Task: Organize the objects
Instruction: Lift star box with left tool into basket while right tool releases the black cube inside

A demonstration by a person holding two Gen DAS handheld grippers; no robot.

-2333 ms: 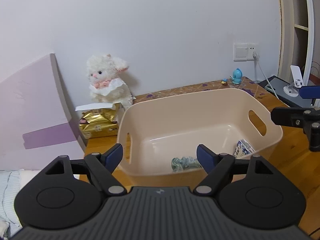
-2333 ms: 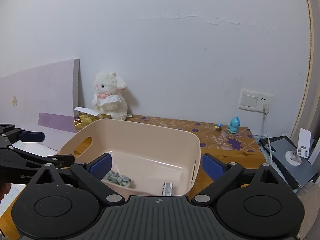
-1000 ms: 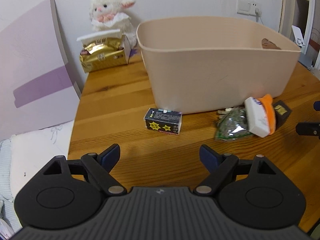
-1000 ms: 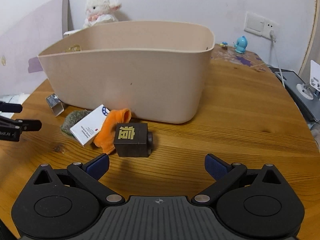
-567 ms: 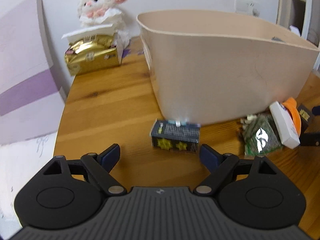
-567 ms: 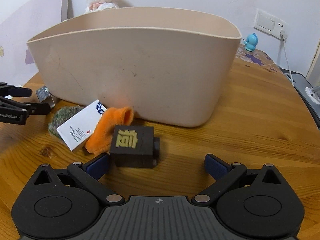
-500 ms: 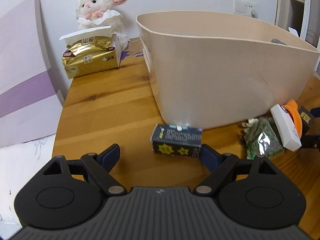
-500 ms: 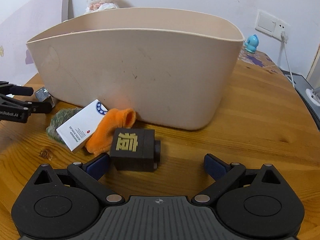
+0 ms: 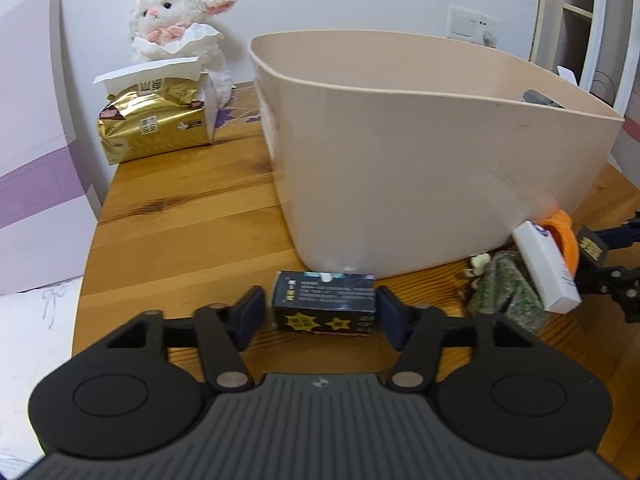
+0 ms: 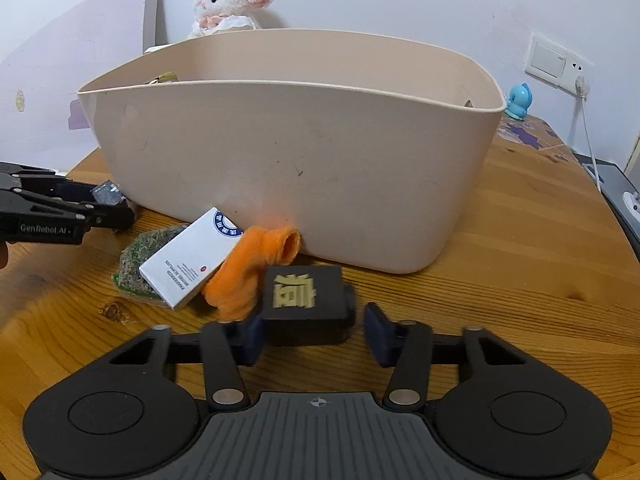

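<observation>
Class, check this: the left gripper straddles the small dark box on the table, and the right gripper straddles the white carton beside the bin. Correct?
One error. The right gripper straddles the black cube with the gold character, not the white carton, as the right wrist view shows. The left gripper does straddle the small dark box.

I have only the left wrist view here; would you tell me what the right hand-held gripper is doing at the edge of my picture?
Observer: The right hand-held gripper straddles the black cube with the gold character. Its jaws are open, and a gap shows beside its right pad.
Operator: Thank you. Is anything lying against that cube?
Observer: Yes, the orange cloth lies against its left side.
Operator: Is there anything beyond the bin that I cannot see?
Observer: A small blue figurine stands on the table past the right end of the bin.
</observation>
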